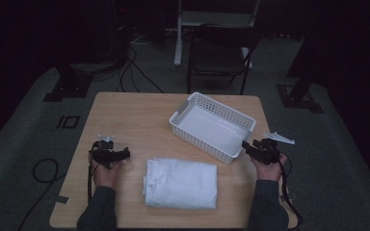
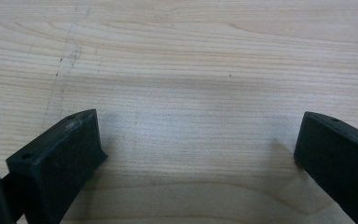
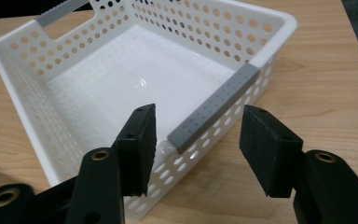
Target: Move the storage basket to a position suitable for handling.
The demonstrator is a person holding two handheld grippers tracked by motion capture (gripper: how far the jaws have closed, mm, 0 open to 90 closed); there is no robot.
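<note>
A folded white cloth (image 1: 180,183) lies on the wooden table (image 1: 135,115) near its front edge, between the person's two hands. Behind it and to the right stands an empty white perforated basket (image 1: 207,147). My left gripper (image 1: 120,155) rests left of the cloth; its jaws stand wide open over bare wood (image 2: 198,126). My right gripper (image 1: 245,146) hovers at the basket's near right corner. Its jaws are open (image 3: 198,116) and straddle the grey handle strip (image 3: 214,109) on the basket's wall (image 3: 23,93) without touching it.
A dark chair (image 1: 219,57) stands beyond the table's far edge. Cables (image 1: 135,72) run across the grey floor at the back left. Bare wood spreads over the table's far left part.
</note>
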